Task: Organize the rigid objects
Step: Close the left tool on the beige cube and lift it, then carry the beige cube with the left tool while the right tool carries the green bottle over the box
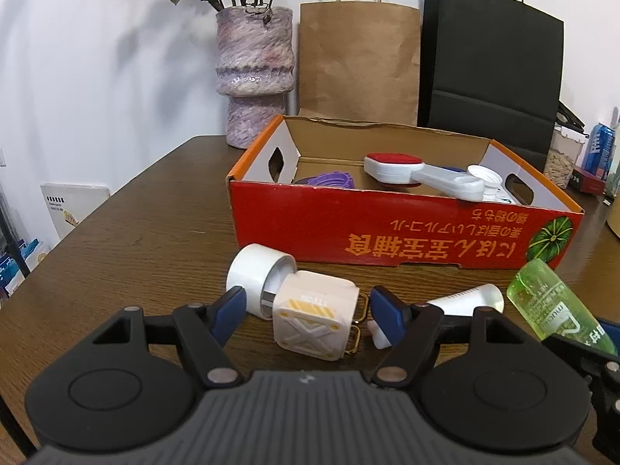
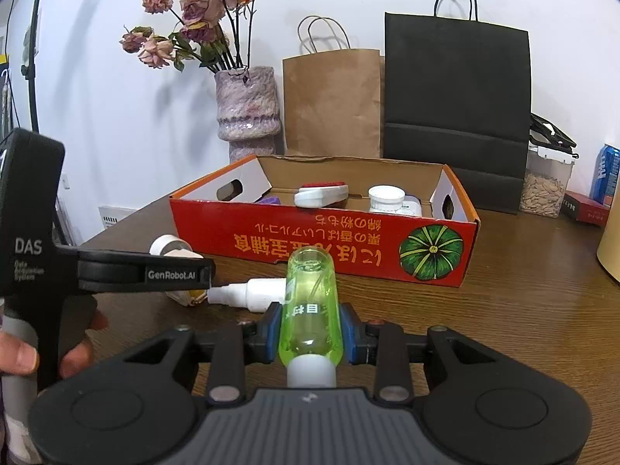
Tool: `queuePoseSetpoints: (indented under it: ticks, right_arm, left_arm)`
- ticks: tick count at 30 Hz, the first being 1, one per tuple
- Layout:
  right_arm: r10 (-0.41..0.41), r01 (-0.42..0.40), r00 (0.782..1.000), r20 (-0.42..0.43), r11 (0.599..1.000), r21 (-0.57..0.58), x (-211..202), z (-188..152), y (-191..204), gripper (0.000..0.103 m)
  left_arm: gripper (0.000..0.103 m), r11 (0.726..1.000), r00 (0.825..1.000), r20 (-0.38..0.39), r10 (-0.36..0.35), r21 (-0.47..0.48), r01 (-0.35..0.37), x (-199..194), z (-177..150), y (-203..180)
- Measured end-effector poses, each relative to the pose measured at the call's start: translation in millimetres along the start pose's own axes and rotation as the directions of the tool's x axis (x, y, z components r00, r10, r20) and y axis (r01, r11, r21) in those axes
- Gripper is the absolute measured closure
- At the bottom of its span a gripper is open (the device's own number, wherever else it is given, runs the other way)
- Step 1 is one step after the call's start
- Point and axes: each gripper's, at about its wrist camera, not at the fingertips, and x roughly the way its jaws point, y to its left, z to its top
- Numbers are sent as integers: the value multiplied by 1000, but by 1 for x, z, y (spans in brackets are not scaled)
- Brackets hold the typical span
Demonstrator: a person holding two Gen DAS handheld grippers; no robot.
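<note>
Right gripper clamped on green bottle, left gripper parted around cube; next, probably squeezing, then lifting into box.

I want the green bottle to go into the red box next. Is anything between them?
Nothing visible. The right gripper holds the green bottle just before the red box; only its near wall must be cleared.
</note>
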Motion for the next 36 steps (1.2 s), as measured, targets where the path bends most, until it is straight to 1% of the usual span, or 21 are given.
queuePoseSetpoints:
  ticks: [2,4,5,6,20,36]
  right_arm:
    - [0,0,1000,1,1000,1,0,0,0,73]
    - [0,0,1000,0,1000,0,0,0,0,73]
    - [0,0,1000,0,1000,-1,0,0,0,73]
    - [0,0,1000,0,1000,-1,0,0,0,73]
    - [2,-2,1000,13,1000,-2,-2,-1,1,73]
    - [9,-9,999,40,1000,-11,-9,0,0,73]
  left_arm:
    - [31,1000,1000,-1,-5,1,5,1,1,0]
    - [35,1000,1000,4,-8,8,8,1,1,-1]
    - [39,1000,1000,6,-11,13,11,1,1,-1]
    - [47,1000,1000,9,-15,18,15,0,1,-2]
    - [48,999,1000,16,1,39,-1,-7,-2,-3]
    - [48,998,997,77,1,57,-6,-34,-5,-7]
